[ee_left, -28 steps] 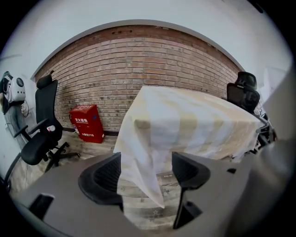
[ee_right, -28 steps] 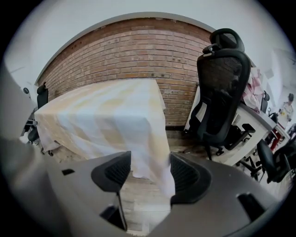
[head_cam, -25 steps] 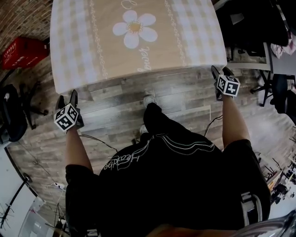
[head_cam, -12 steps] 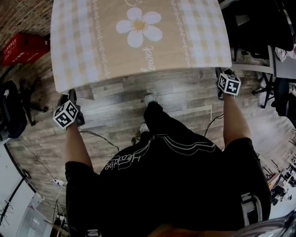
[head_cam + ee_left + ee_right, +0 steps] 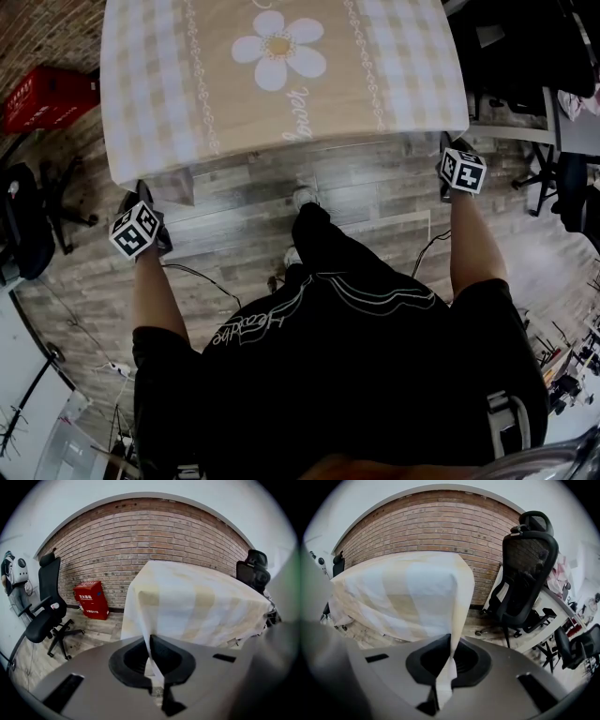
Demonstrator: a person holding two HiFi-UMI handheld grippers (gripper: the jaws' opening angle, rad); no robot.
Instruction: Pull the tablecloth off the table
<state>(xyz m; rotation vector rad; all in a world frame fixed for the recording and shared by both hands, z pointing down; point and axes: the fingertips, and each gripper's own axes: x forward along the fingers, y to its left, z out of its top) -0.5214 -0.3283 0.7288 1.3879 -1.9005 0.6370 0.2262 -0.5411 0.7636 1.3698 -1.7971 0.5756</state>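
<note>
Helper: Cloth in hand yet? Where does it sit?

Me: The beige-and-white checked tablecloth with the white daisy print (image 5: 281, 84) lies spread over the whole table, and its near hem hangs down towards me. The part I can see carries nothing. I have one near corner in each tong. The left gripper (image 5: 141, 190) has just been closing, and its jaws are now clamped on the thin tip of the left corner, which runs up between them. The right gripper (image 5: 448, 142) has done the same on the right corner.

Helper: How do you take it off cleanly?

Me: I judge both hands should draw back together, level and at one pace. That way the fabric slides straight to me instead of skewing round a table corner. Each bite holds only a small tip, so a jerk could slip it out, and a steady pull seems safer.

Helper: Room to back away?

Me: The grey wood-plank floor (image 5: 356, 197) in front of the table is open, though my feet stand close to the hem. A black office chair (image 5: 23, 230) waits near my left. A black mesh-backed office chair (image 5: 525, 573) stands just beside the right corner. The red box (image 5: 47, 98) by the brick wall (image 5: 140, 536) is well apart. Thin cables (image 5: 202, 277) trail by my left leg and could snag a backward step.
</note>
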